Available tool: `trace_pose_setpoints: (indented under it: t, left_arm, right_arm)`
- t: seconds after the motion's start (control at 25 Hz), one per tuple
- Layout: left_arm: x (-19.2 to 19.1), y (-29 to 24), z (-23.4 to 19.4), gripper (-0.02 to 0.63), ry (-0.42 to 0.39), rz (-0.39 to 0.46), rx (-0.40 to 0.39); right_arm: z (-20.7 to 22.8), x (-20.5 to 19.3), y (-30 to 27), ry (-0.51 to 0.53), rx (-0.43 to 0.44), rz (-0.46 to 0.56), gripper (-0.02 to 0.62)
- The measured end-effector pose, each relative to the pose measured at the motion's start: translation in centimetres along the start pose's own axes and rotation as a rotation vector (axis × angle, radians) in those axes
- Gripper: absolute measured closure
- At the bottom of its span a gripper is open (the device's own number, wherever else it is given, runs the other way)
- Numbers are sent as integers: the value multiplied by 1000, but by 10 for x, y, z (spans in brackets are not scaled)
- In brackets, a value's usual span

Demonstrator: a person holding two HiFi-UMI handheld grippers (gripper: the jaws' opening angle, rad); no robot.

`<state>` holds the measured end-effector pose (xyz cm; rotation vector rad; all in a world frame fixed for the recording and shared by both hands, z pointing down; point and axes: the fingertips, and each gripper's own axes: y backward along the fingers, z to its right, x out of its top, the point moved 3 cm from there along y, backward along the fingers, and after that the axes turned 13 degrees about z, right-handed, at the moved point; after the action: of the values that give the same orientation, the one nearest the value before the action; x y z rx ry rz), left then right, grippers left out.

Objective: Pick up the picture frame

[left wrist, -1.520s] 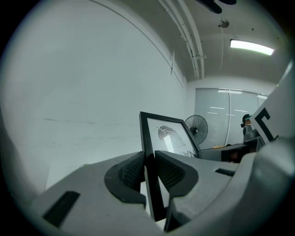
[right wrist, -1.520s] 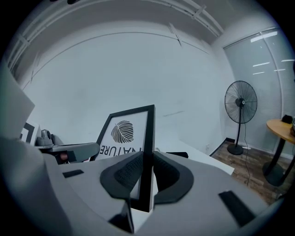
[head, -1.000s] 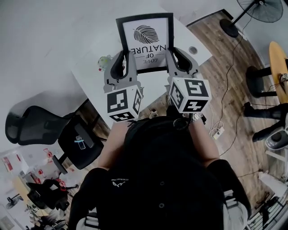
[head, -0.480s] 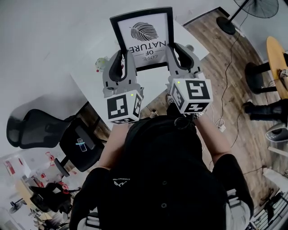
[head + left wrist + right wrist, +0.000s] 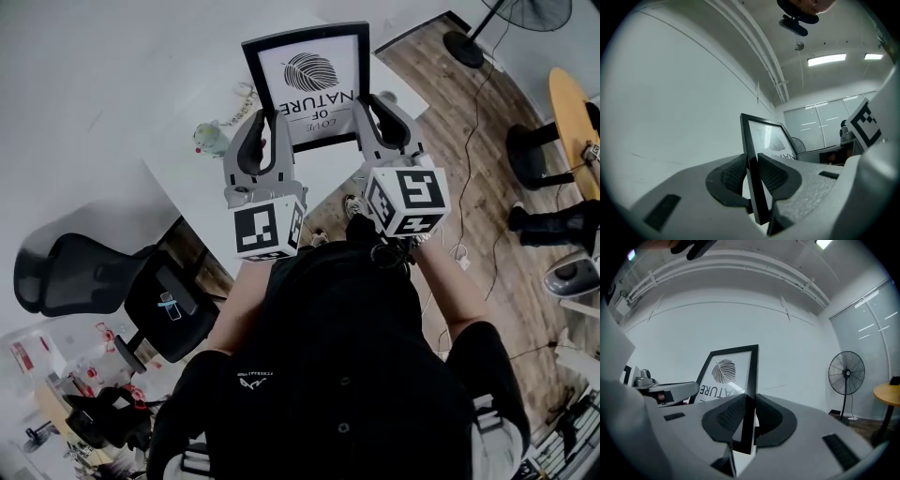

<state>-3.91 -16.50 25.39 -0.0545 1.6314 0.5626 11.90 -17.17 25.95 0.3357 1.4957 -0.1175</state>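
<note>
Picture frame [image 5: 307,84] is hanging upright between the two grippers, out in front of the person and over the white table [image 5: 187,164] in the head view. On one side the left gripper [image 5: 270,122] is pinching the frame's black left edge low down, and its own view is showing the ribbed pads [image 5: 772,176] pressing on that edge from both sides. On the other side the right gripper [image 5: 368,108] is doing the same, its jaws closing onto the right edge near the bottom corner. The leaf print reading LOVE OF NATURE is facing the person. A small green toy [image 5: 211,138] is sitting on the table just left of the left gripper. A black office chair [image 5: 84,272] is standing well to the left, and a standing fan [image 5: 846,373] is waiting on the wooden floor [image 5: 469,122] off to the right.
</note>
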Motion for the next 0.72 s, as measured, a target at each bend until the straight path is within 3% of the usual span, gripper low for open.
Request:
trace_pose_setpoints:
  t: [0.72]
  left_arm:
    - [-6,-1,-3,528,42,9,-42]
  right_arm:
    - [-4,1,6,44,-77,10,529]
